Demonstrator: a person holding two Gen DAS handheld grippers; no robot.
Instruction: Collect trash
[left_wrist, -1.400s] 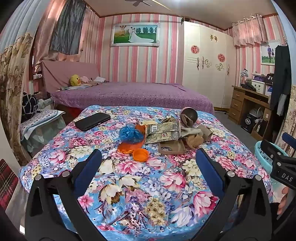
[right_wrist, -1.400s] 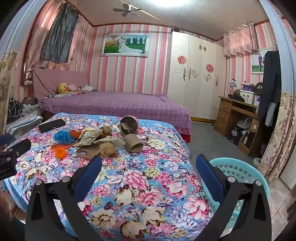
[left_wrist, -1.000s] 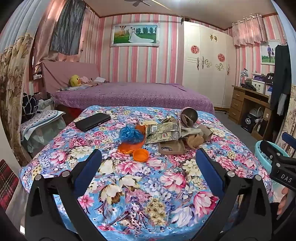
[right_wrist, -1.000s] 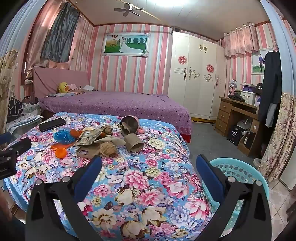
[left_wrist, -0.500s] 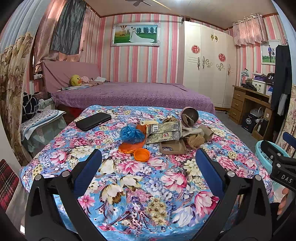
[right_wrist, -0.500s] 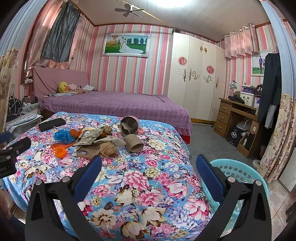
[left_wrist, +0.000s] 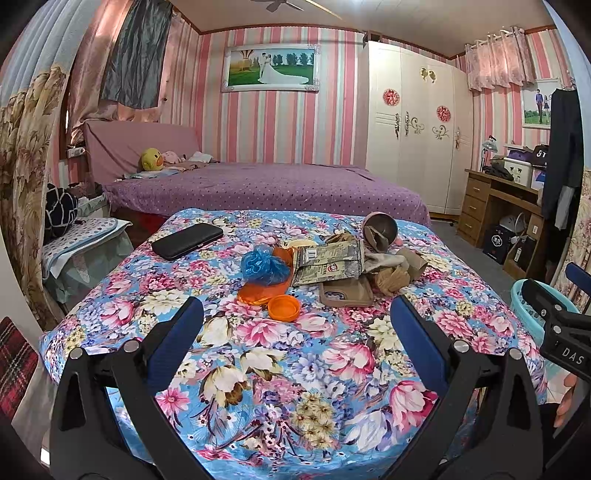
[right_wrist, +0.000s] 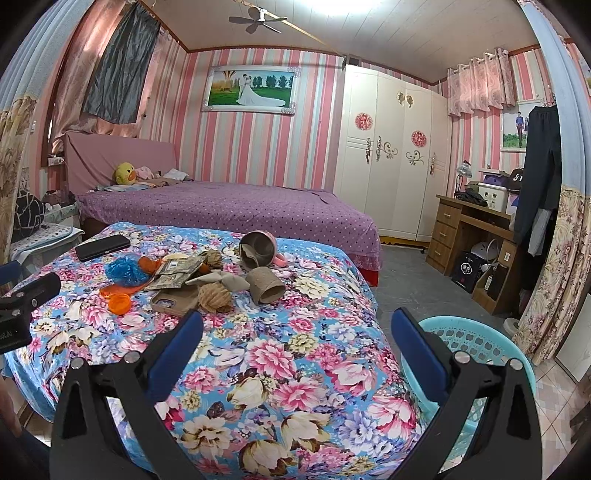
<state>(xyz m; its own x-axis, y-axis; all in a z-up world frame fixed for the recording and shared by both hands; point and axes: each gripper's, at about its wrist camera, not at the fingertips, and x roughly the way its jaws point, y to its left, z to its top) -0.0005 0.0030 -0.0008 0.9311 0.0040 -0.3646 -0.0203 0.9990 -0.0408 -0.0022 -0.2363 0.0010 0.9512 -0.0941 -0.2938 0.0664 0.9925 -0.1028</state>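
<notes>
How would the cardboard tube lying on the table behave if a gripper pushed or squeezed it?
The cardboard tube lies on its side, so a sideways push would probably roll it, though the soft floral cloth may slow it. It looks hollow and thin-walled, so likely light and apt to crush under a hard squeeze.

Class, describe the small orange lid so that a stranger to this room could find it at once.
Start at the table with the flowered cloth in front of the purple bed. A heap of trash lies at its middle; the orange lid lies at the heap's near edge, below the blue plastic bag. It alone is a small, round, shallow disc.
</notes>
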